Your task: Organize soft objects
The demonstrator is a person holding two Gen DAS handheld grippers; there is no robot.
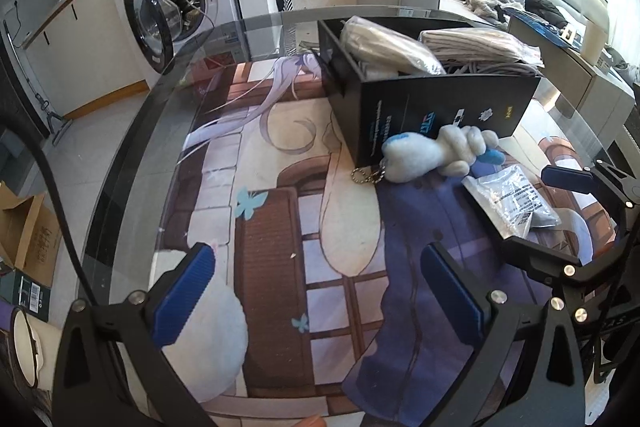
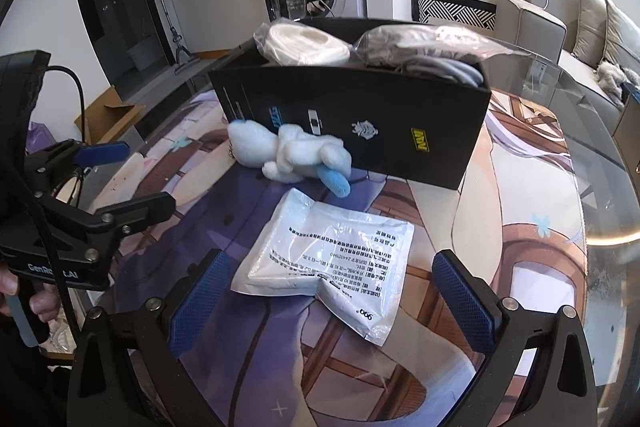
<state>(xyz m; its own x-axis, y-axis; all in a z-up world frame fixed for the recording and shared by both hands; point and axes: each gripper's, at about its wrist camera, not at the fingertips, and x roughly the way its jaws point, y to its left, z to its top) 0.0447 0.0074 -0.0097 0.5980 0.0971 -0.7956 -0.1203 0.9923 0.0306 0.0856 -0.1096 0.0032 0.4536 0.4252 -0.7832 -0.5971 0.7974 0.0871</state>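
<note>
Plush toy, white with blue tips, lies against the black box; both grippers gape wide.

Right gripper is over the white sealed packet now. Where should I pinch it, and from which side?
Take the white sealed packet across its thick padded middle, coming straight down from above. It lies flat on the mat, so the thin sealed edges offer little to grip. The right gripper, open and empty, already straddles its near end; the plush toy lies clear beyond.

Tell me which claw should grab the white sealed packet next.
Right. The right claw is open with the white sealed packet directly between its fingers. The left claw is open over bare mat, and the packet lies off to its right.
</note>
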